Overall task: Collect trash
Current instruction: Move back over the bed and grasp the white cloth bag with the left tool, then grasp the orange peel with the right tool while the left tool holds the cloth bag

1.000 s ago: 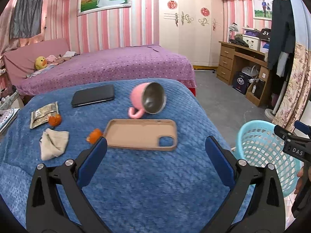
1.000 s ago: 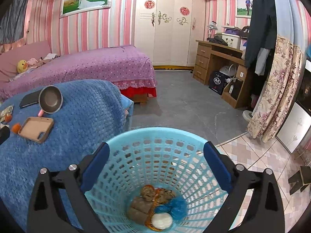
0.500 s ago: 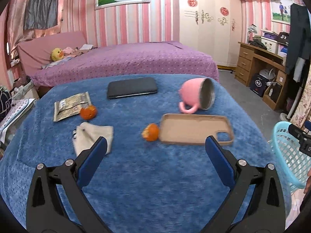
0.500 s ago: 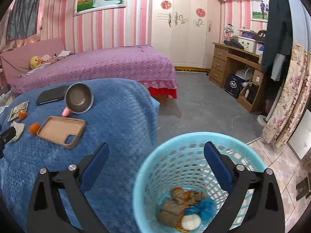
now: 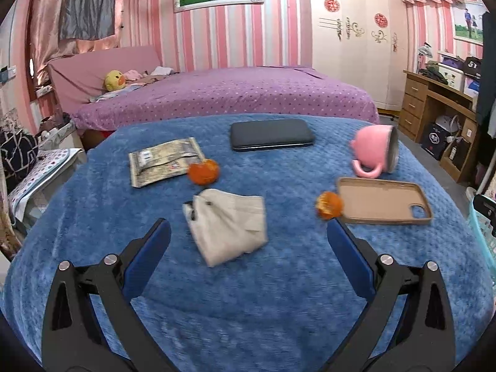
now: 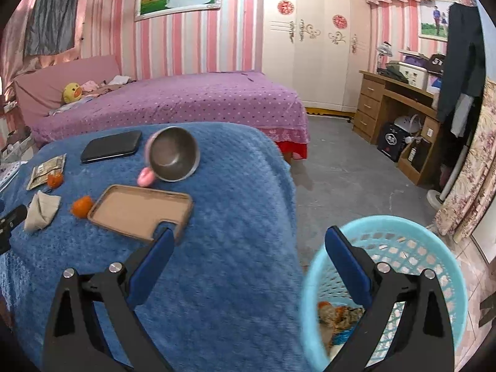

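My left gripper (image 5: 248,235) hangs spread and empty over the crumpled tissue (image 5: 229,224) on the blue worktop (image 5: 248,310), lined up to pinch it. My right gripper (image 6: 248,245), released too, waits beside the basket (image 6: 434,241), ready for drops.

Only thing readable is a white "5T" on a dark item (image 5: 472,63) up on the desk (image 5: 434,93).

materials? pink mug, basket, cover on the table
Pink mug: dull grey metal liner, probably steel; matte pink shell looks plastic, though it could be coated.
Basket: glossy light-blue moulded plastic, going by the lattice holes.
Blue cover: plush fabric with a dimpled pile, probably fleece.
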